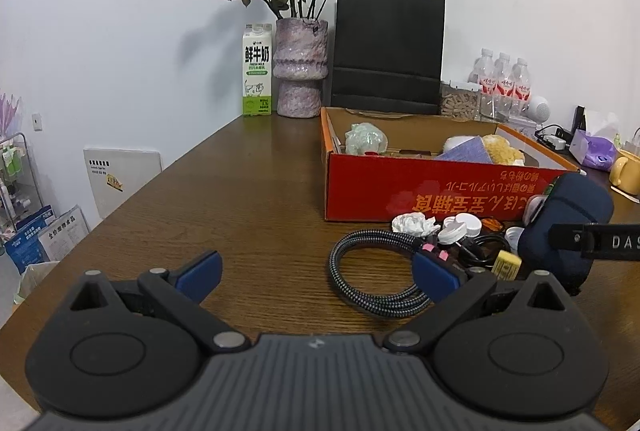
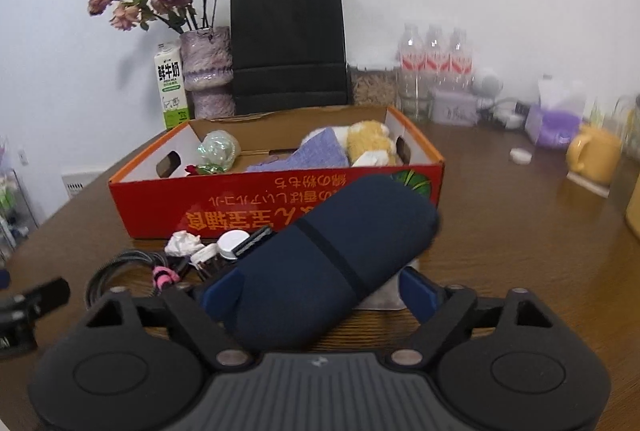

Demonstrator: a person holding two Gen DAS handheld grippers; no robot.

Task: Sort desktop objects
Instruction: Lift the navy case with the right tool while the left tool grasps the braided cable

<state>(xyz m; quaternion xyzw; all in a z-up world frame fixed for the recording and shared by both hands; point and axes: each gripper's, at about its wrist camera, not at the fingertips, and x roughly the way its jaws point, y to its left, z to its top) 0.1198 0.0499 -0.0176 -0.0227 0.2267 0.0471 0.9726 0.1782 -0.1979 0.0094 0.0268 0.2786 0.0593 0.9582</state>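
A red cardboard box point(image 1: 420, 191) stands on the wooden table and holds a purple cloth, a yellow plush and a pale wrapped ball; it also shows in the right wrist view point(image 2: 200, 199). In front of it lie a braided cable point(image 1: 360, 271), crumpled paper point(image 1: 414, 223), white caps and a yellow eraser point(image 1: 506, 265). My right gripper point(image 2: 320, 291) is shut on a navy blue case point(image 2: 320, 263), held tilted above the table in front of the box; the case also shows in the left wrist view point(image 1: 568, 223). My left gripper point(image 1: 316, 271) is open and empty, left of the cable.
A milk carton point(image 1: 258, 71), a vase of dried roses point(image 1: 302, 67) and a black paper bag point(image 1: 388, 51) stand against the wall behind the box. Water bottles point(image 1: 504, 79), a purple tissue pack and a yellow mug point(image 2: 596, 155) are at the right.
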